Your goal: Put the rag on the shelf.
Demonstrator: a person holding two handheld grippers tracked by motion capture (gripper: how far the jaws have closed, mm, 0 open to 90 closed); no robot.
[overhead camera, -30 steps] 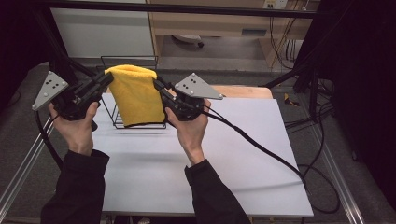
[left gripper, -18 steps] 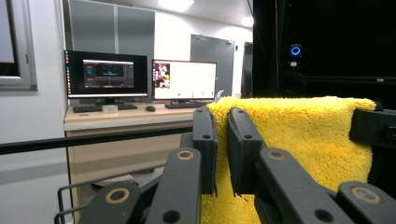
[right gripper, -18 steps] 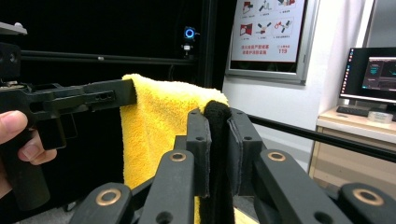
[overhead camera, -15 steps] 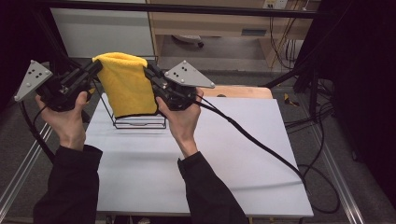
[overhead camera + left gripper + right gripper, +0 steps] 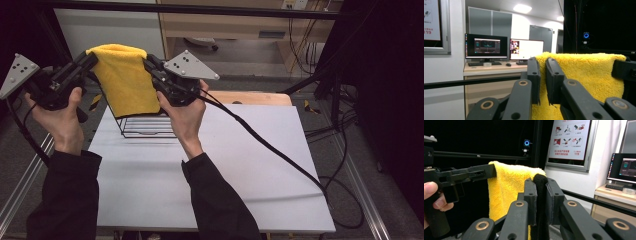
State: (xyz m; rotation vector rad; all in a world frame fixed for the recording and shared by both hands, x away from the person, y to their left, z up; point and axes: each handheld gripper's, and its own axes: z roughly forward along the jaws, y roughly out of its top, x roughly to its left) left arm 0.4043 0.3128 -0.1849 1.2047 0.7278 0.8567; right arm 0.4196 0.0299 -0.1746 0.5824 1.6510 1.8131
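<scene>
A yellow fluffy towel [image 5: 125, 82] hangs stretched between both grippers, above the back left of the white table [image 5: 250, 165]. My left gripper [image 5: 92, 59] is shut on the towel's top left corner, and my right gripper [image 5: 149, 62] is shut on its top right corner. In the left gripper view the jaws [image 5: 542, 63] pinch the towel [image 5: 584, 75], with the right gripper [image 5: 624, 70] holding the far end. In the right gripper view the jaws [image 5: 541, 182] clamp a dark fold of the towel [image 5: 509, 185], and the left gripper [image 5: 486, 172] grips the other corner.
A black wire rack [image 5: 147, 127] stands on the table just below the towel's lower edge. A wooden board [image 5: 250, 97] lies at the table's far edge. The right gripper's cable [image 5: 260, 142] trails across the table to the right. A black frame bar [image 5: 225, 10] runs overhead.
Both hands have risen and carried the towel up with them. Its lower edge has come out of the wire rack and now hangs above it.
</scene>
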